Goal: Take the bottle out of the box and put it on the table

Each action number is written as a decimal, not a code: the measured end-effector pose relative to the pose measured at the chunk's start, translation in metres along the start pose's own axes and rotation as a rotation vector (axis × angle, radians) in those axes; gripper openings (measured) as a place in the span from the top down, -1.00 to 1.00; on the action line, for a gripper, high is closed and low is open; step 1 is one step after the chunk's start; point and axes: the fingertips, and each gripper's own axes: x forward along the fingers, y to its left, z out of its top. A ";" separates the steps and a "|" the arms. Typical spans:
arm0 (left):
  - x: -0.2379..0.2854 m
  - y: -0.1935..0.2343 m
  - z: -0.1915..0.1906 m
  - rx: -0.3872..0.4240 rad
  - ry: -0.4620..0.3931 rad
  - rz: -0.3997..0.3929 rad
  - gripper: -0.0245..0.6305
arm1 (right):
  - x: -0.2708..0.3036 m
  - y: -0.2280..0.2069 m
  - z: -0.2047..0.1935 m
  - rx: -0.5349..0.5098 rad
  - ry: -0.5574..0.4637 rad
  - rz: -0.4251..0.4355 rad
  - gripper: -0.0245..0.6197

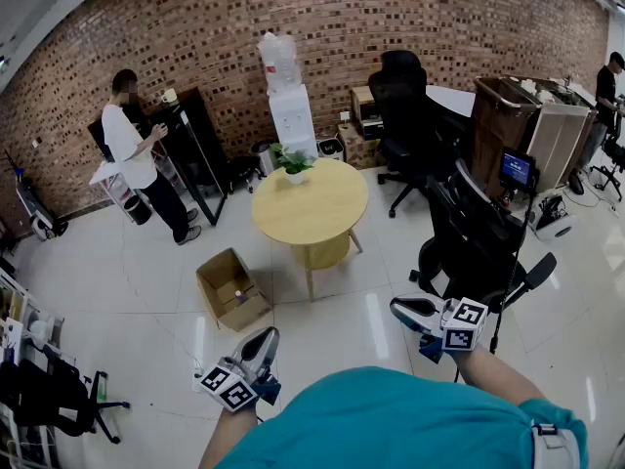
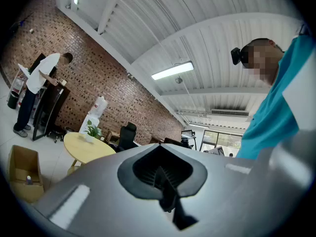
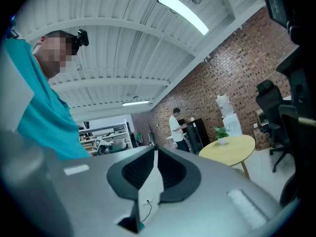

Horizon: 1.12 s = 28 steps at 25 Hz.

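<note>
An open cardboard box (image 1: 232, 289) stands on the white floor left of the round wooden table (image 1: 311, 203). A small bottle (image 1: 239, 295) stands inside it. The left gripper view shows the same box (image 2: 23, 179) with the bottle (image 2: 28, 180) low at the left, and the table (image 2: 88, 147) beyond. My left gripper (image 1: 265, 338) is held near my body, short of the box, jaws shut and empty (image 2: 163, 174). My right gripper (image 1: 399, 307) hovers at the right, well away from the box; a narrow slit shows between its jaws (image 3: 154, 154), with nothing in it.
A potted plant (image 1: 294, 162) sits on the table. A person in a white shirt (image 1: 132, 154) stands at a black cabinet at the back left. A water dispenser (image 1: 290, 101) is behind the table. Black office chairs (image 1: 477, 242) and desks crowd the right side.
</note>
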 end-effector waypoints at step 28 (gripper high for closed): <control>0.069 0.075 -0.025 -0.029 -0.018 0.077 0.93 | 0.049 -0.103 0.004 -0.043 0.073 0.087 0.86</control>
